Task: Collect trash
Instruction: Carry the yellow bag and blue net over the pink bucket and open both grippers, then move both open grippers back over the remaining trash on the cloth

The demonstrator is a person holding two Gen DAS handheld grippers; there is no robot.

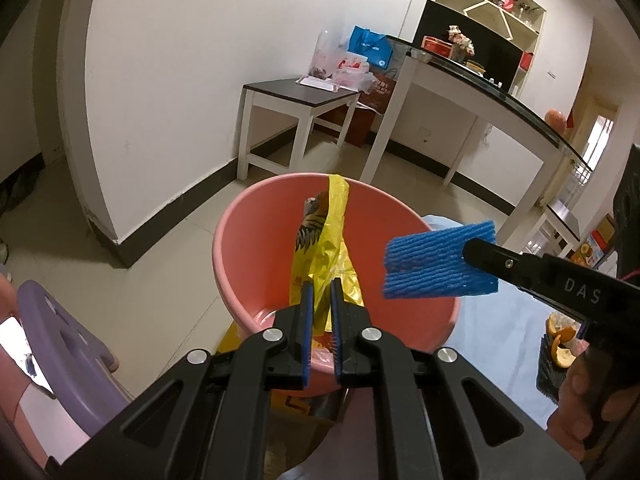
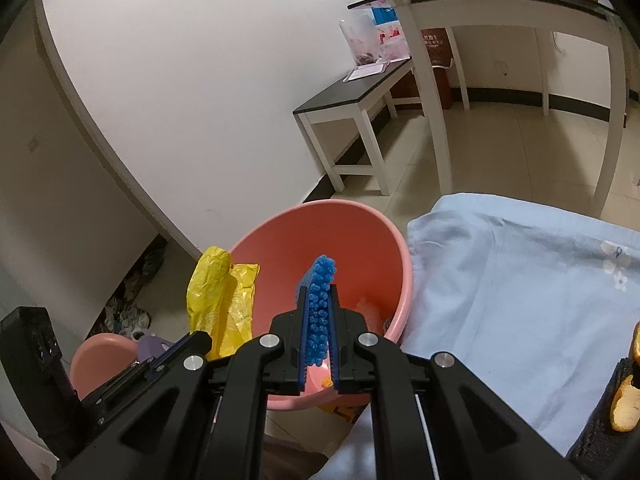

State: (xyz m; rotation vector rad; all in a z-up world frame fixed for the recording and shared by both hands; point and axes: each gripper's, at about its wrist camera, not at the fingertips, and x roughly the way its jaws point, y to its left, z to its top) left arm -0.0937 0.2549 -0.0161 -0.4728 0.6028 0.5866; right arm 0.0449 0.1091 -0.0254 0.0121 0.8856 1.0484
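- Left wrist view: the left gripper (image 1: 320, 292) is hanging over the pink basin (image 1: 240, 248), its blue-padded jaws drawn close and pinching a crinkled yellow plastic bag (image 1: 334, 232). The bag is stretching up from the jaws and draping over the basin's far rim.
- Coming in from the right, the right gripper (image 1: 466, 254) is clenching a piece of blue foam netting (image 1: 432, 264), which is hovering above the basin's right side. A hand (image 1: 588, 404) is wrapping the black handle behind it.
- Orange peel (image 1: 562, 344) is lying on a dark mat over the pale blue cloth (image 1: 516, 344). A purple stool (image 1: 60, 340) is standing on the floor at left.
- Right wrist view: the right gripper (image 2: 319, 292) is squeezing the blue foam netting (image 2: 320, 304) edge-on between its pads, directly above the pink basin (image 2: 372, 248).
- The left gripper (image 2: 204, 340) is reaching in from the lower left, with the yellow plastic bag (image 2: 218, 296) rising from its tip beside the basin's left rim.
- The pale blue cloth (image 2: 520, 300) is lying just right of the basin, with orange peel (image 2: 626, 404) at the frame's edge.
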